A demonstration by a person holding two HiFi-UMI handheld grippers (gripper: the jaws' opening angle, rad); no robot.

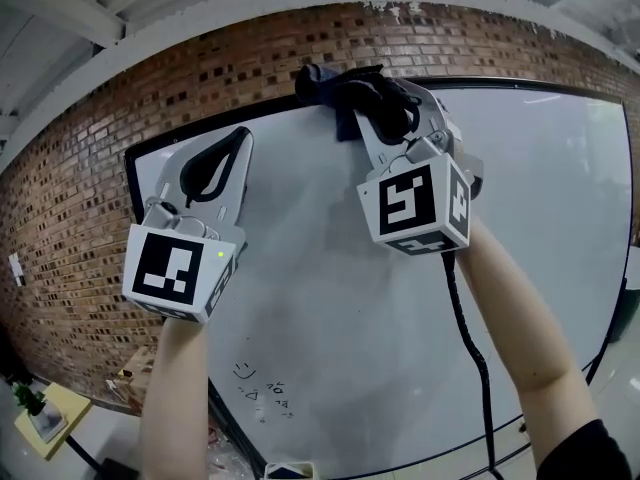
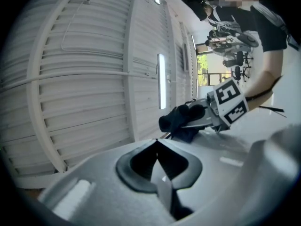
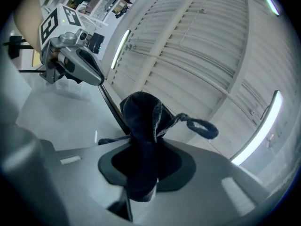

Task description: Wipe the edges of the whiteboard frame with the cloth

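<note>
The whiteboard [image 1: 330, 298] hangs on a brick wall, bordered by a thin black frame [image 1: 200, 133]. My right gripper [image 1: 390, 108] is shut on a dark cloth [image 1: 335, 88], which it holds against the frame's top edge near the middle. In the right gripper view the cloth [image 3: 141, 121] bulges out of the jaws [image 3: 141, 159] beside the frame [image 3: 110, 107]. My left gripper [image 1: 215, 163] is shut and holds nothing; it hovers over the board's upper left, just below the frame. From the left gripper view, the cloth [image 2: 181, 121] and the right gripper [image 2: 202, 117] lie ahead of the jaws [image 2: 157, 142].
Brick wall [image 1: 80, 238] surrounds the board. Small scribbles [image 1: 262, 393] mark its lower part. A black cable [image 1: 470, 348] hangs from the right gripper along the forearm. Overhead is a ribbed white ceiling with strip lights [image 2: 161, 81]. A yellow table with a plant [image 1: 40, 418] stands low left.
</note>
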